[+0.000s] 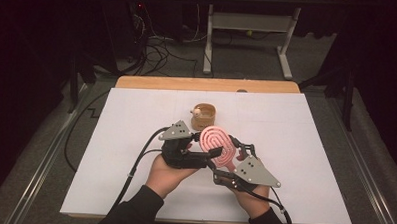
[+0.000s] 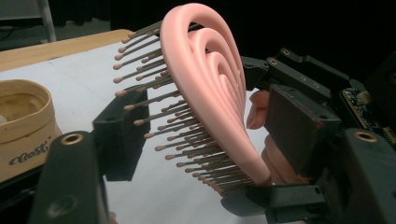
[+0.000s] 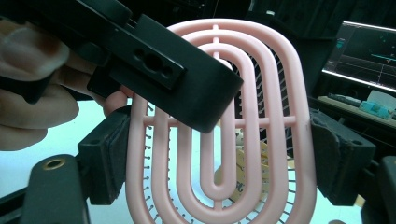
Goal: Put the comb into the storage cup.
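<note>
Two grippers meet on the pink brush (image 1: 218, 145), held up above the white counter (image 1: 305, 146) in front of the small brown basket (image 1: 204, 116). The right gripper (image 3: 217, 163) holds its two edges firmly. The left gripper (image 2: 205, 140) has its fingers around it, bristles against one, not yet pressing, so the handover seems about half done.

1. A small tan paper-like pot (image 1: 204, 117) is seen on the white table cover (image 1: 135, 140), toward the far middle, with a small pale thing at its rim
2. Dark script lettering is printed on the pot's side
3. A wooden table edge (image 1: 207, 85) is exposed beyond the white cover
4. A pale metal desk frame (image 1: 249, 33) and tangled cables (image 1: 158, 50) are seen on the floor behind
5. A lit monitor (image 3: 366, 58) is visible in the right gripper view
</note>
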Demonstrator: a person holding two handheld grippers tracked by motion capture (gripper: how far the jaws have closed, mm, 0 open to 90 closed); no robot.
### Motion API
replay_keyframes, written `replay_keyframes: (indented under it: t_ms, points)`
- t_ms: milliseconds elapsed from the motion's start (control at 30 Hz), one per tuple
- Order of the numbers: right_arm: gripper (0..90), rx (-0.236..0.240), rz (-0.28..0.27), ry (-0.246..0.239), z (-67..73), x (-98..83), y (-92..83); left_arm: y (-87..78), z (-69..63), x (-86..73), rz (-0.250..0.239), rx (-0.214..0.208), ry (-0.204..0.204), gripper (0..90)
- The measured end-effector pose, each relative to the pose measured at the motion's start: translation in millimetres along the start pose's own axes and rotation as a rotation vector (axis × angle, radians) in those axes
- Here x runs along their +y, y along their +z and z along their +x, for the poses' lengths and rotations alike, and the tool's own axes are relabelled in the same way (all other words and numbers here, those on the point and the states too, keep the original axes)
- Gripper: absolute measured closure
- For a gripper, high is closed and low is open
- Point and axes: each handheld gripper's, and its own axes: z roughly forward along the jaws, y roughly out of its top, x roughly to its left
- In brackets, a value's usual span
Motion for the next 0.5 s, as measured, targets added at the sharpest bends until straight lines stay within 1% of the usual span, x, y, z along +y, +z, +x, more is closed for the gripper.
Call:
replay_keyframes:
  t_ms: [167,233,300,367,433,467,500]
  points:
    - [20.3,-0.001,0.003,-0.008,0.9,-0.3,0.1,0.6,-0.3,-0.7,0.005,-0.011,-0.002,39.2]
    - [20.3,-0.001,0.003,-0.012,1.0,-0.4,0.0,0.8,0.0,-0.7,0.006,-0.014,-0.005,39.9]
    - [20.3,-0.001,0.001,-0.015,1.1,-0.2,-0.2,0.3,1.1,-1.4,-0.002,-0.022,-0.019,42.2]
    - [20.3,-0.002,0.001,-0.016,1.2,-0.1,-0.4,0.2,1.4,-1.6,-0.004,-0.025,-0.021,43.7]
    - [20.3,-0.004,0.001,-0.019,1.3,0.0,-0.3,0.4,1.9,-2.2,0.007,-0.03,-0.022,44.0]
    - [20.3,-0.004,0.001,-0.019,1.3,0.0,-0.3,0.4,1.9,-2.2,0.007,-0.03,-0.022,47.9]
    - [20.3,-0.004,-0.001,-0.018,1.4,-0.1,-0.3,0.3,2.6,-2.6,0.008,-0.037,-0.025,47.9]
